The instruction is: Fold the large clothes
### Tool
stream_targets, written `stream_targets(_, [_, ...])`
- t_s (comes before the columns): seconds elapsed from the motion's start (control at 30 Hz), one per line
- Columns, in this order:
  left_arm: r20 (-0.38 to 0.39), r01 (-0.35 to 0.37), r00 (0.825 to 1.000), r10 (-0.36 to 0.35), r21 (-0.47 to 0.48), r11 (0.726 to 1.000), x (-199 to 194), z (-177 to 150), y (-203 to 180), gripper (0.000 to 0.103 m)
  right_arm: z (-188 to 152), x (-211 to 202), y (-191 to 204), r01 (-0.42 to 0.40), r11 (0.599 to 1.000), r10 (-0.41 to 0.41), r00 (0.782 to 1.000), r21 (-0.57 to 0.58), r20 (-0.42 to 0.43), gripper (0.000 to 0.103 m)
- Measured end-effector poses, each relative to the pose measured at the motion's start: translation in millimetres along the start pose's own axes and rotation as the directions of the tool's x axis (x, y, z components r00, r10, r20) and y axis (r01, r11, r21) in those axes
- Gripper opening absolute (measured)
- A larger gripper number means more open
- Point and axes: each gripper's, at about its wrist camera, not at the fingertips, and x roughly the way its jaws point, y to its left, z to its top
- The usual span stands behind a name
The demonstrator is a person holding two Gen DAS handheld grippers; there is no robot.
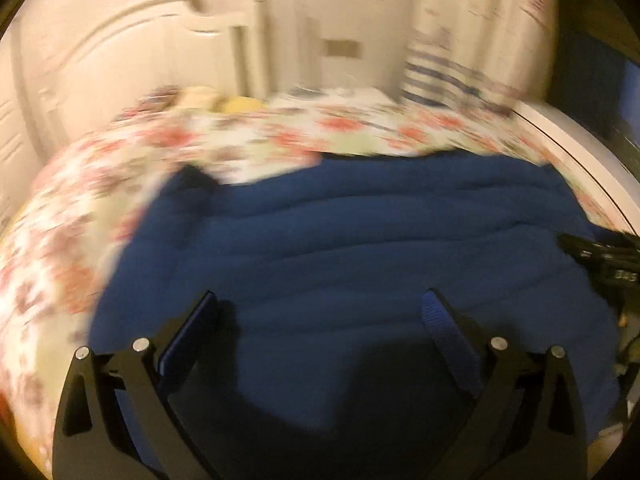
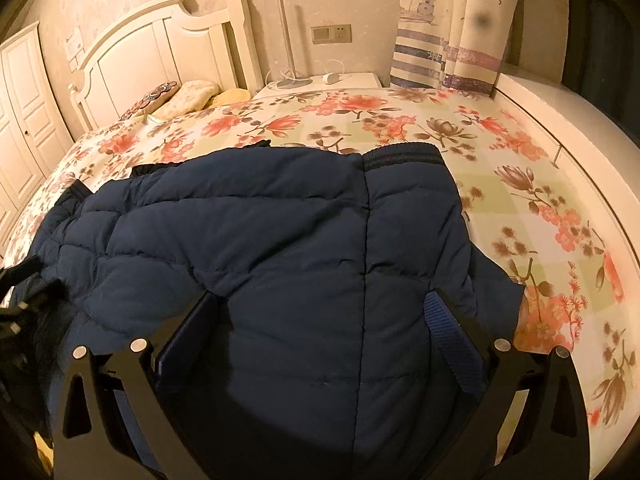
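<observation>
Jacket (image 2: 312, 240): one, navy, quilted, lying spread on the floral bedsheet (image 2: 520, 184) of one bed, a ribbed dark band at its far edge; no brand or writing readable on it; left gripper (image 1: 320, 308): one, fingers spread wide over the jacket, nothing between them, view blurred; right gripper (image 2: 324, 308): one, fingers likewise apart above the fabric; one headboard (image 2: 160, 52); one wall switch plate (image 2: 331, 33), markings illegible.

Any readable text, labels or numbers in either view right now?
None readable.
Paper on the wall by the headboard: print too small.
Wall switch panel: no legible markings.
White marks on the right gripper: blurred.
Jacket: no label visible.
</observation>
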Motion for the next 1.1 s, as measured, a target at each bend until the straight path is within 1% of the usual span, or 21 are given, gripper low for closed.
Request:
stream_targets(0.07, [-0.020,-0.065,0.998,0.064,-0.055,0.996,3,-9,37,0.101,0,1,0,0.000,1.000,0.000,1.000,0.000,-0.002,0.099])
stream_targets(0.1, [-0.040,-0.062,0.997,0.059,-0.089,0.994,7,-15,56,0.101,0,0,-1,0.000,1.000,0.000,1.000,-0.001,-0.001,0.099])
stream_targets(0.13, [-0.039,-0.022,0.999,0.017,-0.129,0.991,9,-21,74,0.101,0,0,-1,-0.001,1.000,0.001,1.000,0.000,0.000,0.099])
stream_targets(0.17, [-0.027,-0.006,1.000,0.002,-0.147,0.989,8,-25,82,0.101,0,0,-1,-0.002,1.000,0.002,1.000,0.001,0.000,0.099])
stream_targets(0.2, [-0.036,-0.027,0.999,0.021,-0.157,0.987,9,-29,86,0.101,0,0,0,0.000,1.000,0.000,1.000,0.000,0.001,0.099])
stream_targets(0.3, [-0.050,-0.042,0.998,0.035,-0.146,0.988,13,-28,80,0.101,0,0,-1,-0.001,1.000,0.001,1.000,0.000,0.003,0.099])
stream_targets(0.37, [-0.061,-0.028,0.998,0.019,-0.156,0.987,15,-27,82,0.101,0,-7,1,0.008,1.000,-0.008,1.000,0.000,0.011,0.099])
stream_targets(0.43, [-0.067,0.006,0.998,-0.019,-0.185,0.983,17,-28,90,0.101,-4,-26,11,0.027,0.999,-0.026,0.998,-0.024,0.052,0.099])
stream_targets(0.47, [-0.068,0.013,0.997,-0.027,-0.192,0.981,17,-29,91,0.101,-8,-46,26,0.003,0.997,0.004,0.995,-0.075,0.097,0.099])
stream_targets(0.53, [-0.069,0.003,0.998,-0.015,-0.183,0.983,20,-27,92,0.101,-17,-70,57,-0.018,0.982,0.045,0.989,-0.187,0.144,0.099])
stream_targets(0.57, [-0.068,-0.005,0.998,-0.007,-0.177,0.984,21,-28,92,0.101,-21,-76,70,-0.025,0.973,0.061,0.987,-0.228,0.150,0.099])
stream_targets(0.63, [-0.066,-0.011,0.998,-0.001,-0.173,0.985,20,-28,93,0.101,-34,-81,103,-0.072,0.950,0.120,0.983,-0.304,0.141,0.099])
stream_targets(0.7, [-0.063,-0.003,0.998,-0.008,-0.180,0.984,21,-29,95,0.101,-52,-68,139,-0.120,0.914,0.169,0.981,-0.388,0.095,0.099])
stream_targets(0.73, [-0.062,-0.002,0.998,-0.009,-0.182,0.983,21,-29,94,0.101,-66,-46,160,-0.131,0.886,0.160,0.987,-0.444,0.030,0.099])
stream_targets(0.77, [-0.060,-0.003,0.998,-0.009,-0.184,0.983,21,-29,95,0.101,-76,-34,171,-0.089,0.871,0.120,0.992,-0.483,0.033,0.099])
stream_targets(0.8, [-0.061,-0.003,0.998,-0.009,-0.186,0.983,21,-29,94,0.101,-86,-31,177,-0.042,0.850,0.110,0.989,-0.524,0.098,0.099])
stream_targets(0.83, [-0.061,0.002,0.998,-0.014,-0.188,0.982,21,-29,94,0.101,-89,-30,177,-0.039,0.839,0.120,0.986,-0.543,0.113,0.099])
stream_targets(0.9, [-0.062,0.001,0.998,-0.013,-0.187,0.982,20,-28,91,0.101,-81,-30,167,-0.108,0.855,0.156,0.986,-0.508,0.053,0.099])
stream_targets(0.93, [-0.064,-0.003,0.998,-0.009,-0.185,0.983,19,-28,90,0.101,-79,-32,164,-0.111,0.856,0.157,0.986,-0.505,0.048,0.096])
stream_targets(1.0, [-0.065,-0.009,0.998,-0.004,-0.186,0.983,17,-28,90,0.101,-77,-46,149,-0.054,0.869,0.114,0.989,-0.491,0.093,0.095])
stream_targets(1.1, [-0.054,-0.021,0.998,0.011,-0.193,0.981,6,-32,90,0.101,-83,-65,106,0.023,0.914,0.039,0.989,-0.404,0.144,0.096])
